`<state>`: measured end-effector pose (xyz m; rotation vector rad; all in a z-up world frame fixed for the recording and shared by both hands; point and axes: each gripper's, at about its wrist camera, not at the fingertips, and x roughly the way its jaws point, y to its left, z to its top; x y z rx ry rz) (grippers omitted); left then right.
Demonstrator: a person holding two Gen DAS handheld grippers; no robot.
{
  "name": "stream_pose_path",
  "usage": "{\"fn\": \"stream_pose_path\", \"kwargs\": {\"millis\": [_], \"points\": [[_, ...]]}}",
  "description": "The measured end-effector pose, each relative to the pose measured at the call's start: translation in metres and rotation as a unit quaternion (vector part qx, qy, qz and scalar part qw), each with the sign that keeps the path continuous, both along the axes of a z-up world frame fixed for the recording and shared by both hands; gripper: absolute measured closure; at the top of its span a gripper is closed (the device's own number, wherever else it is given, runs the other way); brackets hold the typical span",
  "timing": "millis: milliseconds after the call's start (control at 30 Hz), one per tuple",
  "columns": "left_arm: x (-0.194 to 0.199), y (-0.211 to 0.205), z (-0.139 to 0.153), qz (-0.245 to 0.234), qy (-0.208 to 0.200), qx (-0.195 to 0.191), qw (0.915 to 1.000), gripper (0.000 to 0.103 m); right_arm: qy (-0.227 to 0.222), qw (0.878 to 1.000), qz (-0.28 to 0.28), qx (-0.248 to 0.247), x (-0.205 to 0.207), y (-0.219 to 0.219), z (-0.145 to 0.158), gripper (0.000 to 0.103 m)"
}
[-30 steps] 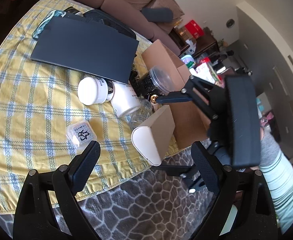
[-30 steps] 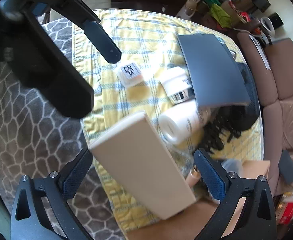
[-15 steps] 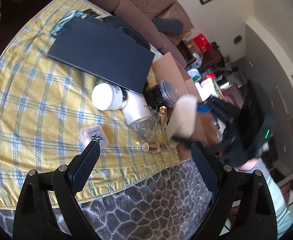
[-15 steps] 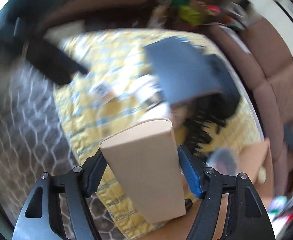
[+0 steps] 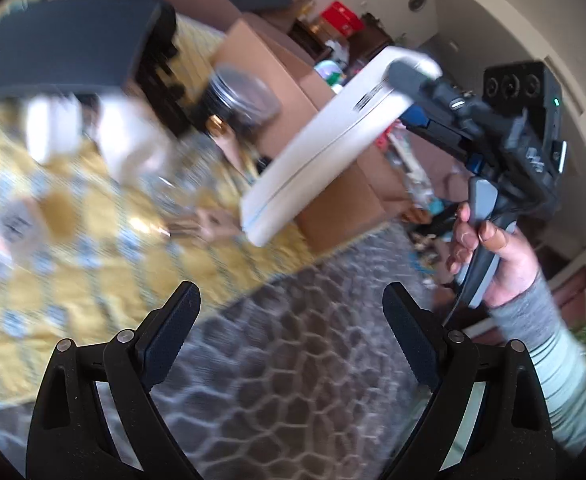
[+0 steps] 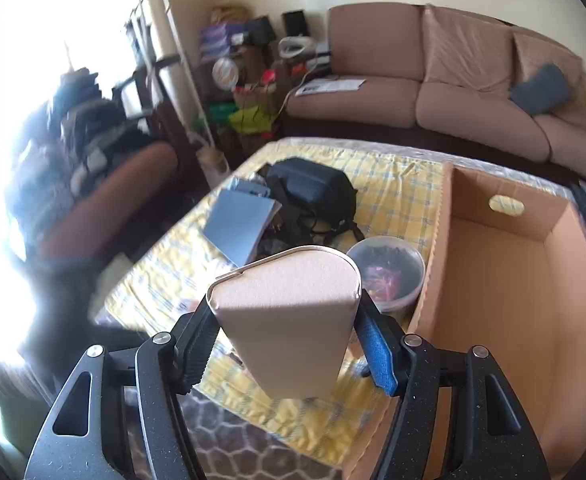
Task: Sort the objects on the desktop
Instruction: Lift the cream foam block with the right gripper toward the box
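Observation:
My right gripper (image 6: 285,344) is shut on a flat beige case (image 6: 289,316) and holds it in the air above the table's near edge, just left of an open cardboard box (image 6: 505,320). In the left wrist view the beige case (image 5: 333,140) hangs tilted from the right gripper (image 5: 405,76), in front of the cardboard box (image 5: 269,72). My left gripper (image 5: 289,328) is open and empty over the grey patterned blanket (image 5: 293,380). White jars (image 5: 93,132) lie blurred on the yellow checked cloth (image 5: 73,272).
A clear tub of small items (image 6: 385,272) stands beside the box. A dark folder (image 6: 241,228) and a black bag (image 6: 313,192) lie further back on the table. A brown sofa (image 6: 433,92) stands behind the table.
My right gripper has lifted the beige case off the table and swung it toward the cardboard box. My left gripper has pulled back and turned right, still open.

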<state>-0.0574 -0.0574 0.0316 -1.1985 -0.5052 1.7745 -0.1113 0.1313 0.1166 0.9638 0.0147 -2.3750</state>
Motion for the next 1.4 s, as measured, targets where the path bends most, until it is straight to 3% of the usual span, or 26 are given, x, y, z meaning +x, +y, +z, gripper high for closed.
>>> {"fn": "stream_pose_path", "kwargs": {"millis": [67,133,233,333,400,467,600,833,1133,1333,1400], "points": [[-0.003,0.001,-0.005,-0.008,-0.038,0.042,0.9983,0.011,0.002,0.999,-0.006,-0.038,0.01,0.006,0.007,0.036],[-0.004,0.002,-0.007,-0.016,-0.056,0.057,0.9966,0.011,0.004,0.998,-0.008,-0.07,0.02,0.008,0.013,0.036],[0.002,0.007,0.0,-0.024,-0.022,0.036,0.9988,0.012,0.001,0.995,-0.004,-0.102,0.032,0.009,0.023,0.037],[0.008,0.009,0.004,-0.027,-0.002,0.024,0.9993,0.038,-0.009,0.993,0.007,-0.117,0.041,0.009,0.028,0.037],[0.011,0.008,0.002,-0.027,0.001,0.013,0.9995,0.065,-0.016,0.992,0.019,-0.12,0.045,0.005,0.029,0.037],[0.01,0.009,0.0,-0.024,-0.001,0.011,0.9997,0.073,-0.021,0.992,0.027,-0.12,0.052,0.001,0.03,0.037],[0.012,0.011,0.002,-0.01,0.013,0.009,0.9998,0.074,-0.02,0.994,0.036,-0.104,0.067,-0.005,0.032,0.037],[-0.006,0.037,0.048,-0.019,0.057,-0.013,0.9981,0.074,0.012,0.994,0.029,-0.105,0.086,0.023,0.059,0.037],[-0.061,0.127,0.11,-0.042,0.124,-0.064,0.9893,0.074,0.07,0.995,0.001,-0.078,0.086,0.09,0.093,0.037],[-0.102,0.189,0.122,-0.052,0.138,-0.083,0.9856,0.079,0.1,0.994,-0.013,-0.033,0.068,0.137,0.093,0.037],[-0.114,0.215,0.12,-0.063,0.143,-0.099,0.9827,0.086,0.098,0.995,-0.02,-0.018,0.058,0.149,0.086,0.037]]}}
